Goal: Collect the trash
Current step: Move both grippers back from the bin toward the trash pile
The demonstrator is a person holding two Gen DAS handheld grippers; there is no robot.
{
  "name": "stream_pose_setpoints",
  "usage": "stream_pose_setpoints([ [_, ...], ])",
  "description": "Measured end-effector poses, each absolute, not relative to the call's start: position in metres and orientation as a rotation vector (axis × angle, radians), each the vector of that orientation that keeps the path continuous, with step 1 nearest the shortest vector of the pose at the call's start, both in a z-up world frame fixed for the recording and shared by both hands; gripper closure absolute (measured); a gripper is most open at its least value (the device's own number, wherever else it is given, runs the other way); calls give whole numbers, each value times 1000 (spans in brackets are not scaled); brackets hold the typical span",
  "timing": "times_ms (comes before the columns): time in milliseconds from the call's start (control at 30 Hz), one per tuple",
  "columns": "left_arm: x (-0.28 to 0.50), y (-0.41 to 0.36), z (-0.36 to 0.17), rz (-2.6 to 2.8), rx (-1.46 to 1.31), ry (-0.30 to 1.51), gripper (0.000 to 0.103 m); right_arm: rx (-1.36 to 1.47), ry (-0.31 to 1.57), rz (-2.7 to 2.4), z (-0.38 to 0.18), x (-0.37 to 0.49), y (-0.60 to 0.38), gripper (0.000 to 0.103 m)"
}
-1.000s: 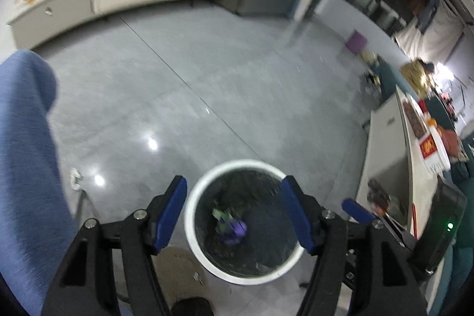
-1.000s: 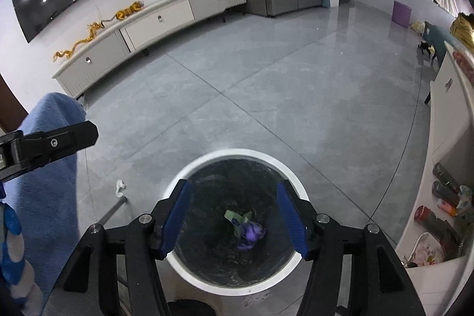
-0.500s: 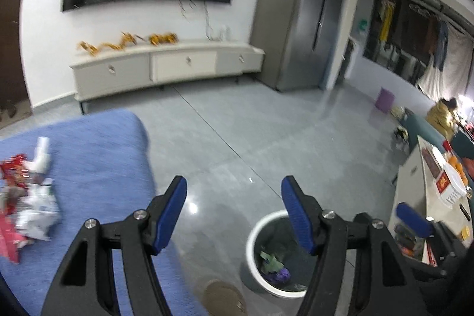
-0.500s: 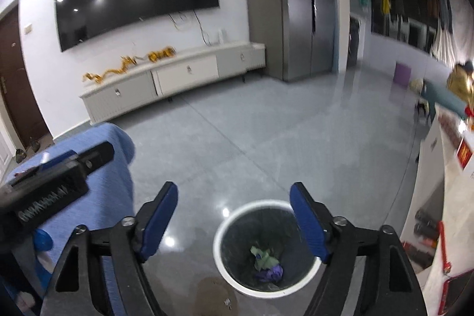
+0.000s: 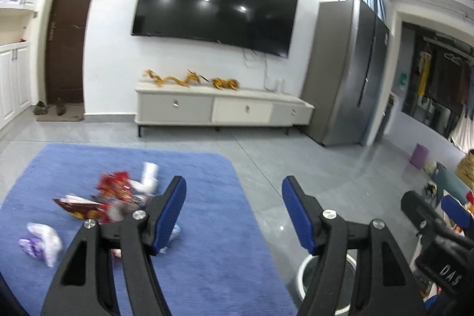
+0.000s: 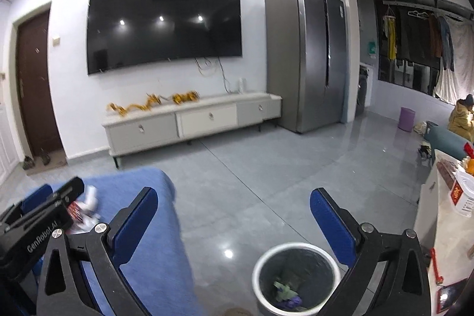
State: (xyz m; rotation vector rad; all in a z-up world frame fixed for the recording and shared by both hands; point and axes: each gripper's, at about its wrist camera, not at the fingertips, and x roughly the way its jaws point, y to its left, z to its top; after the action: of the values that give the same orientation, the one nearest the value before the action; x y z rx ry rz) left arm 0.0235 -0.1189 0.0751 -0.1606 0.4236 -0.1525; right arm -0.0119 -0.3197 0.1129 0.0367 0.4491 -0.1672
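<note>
I hold both grippers level, facing forward into the room, side by side. My left gripper (image 5: 234, 211) has its blue pads (image 5: 170, 215) spread wide with nothing between them, and the right gripper (image 6: 234, 227) is spread wider still, also empty. Each one shows at the edge of the other's view.
</note>
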Motion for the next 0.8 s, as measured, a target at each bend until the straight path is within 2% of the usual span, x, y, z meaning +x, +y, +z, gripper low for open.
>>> stream_pose_setpoints([
  [167,10,-80,88,-109,-185,381,37,30,378,-145,131,-24,-290,0],
  [300,4,-50,90,-85,-201,379,28,26,347,-128,139,-27,-266,0],
  [800,-14,32,67,-7,-232,435,26,-47,375,-6,131,-15,-182,0],
])
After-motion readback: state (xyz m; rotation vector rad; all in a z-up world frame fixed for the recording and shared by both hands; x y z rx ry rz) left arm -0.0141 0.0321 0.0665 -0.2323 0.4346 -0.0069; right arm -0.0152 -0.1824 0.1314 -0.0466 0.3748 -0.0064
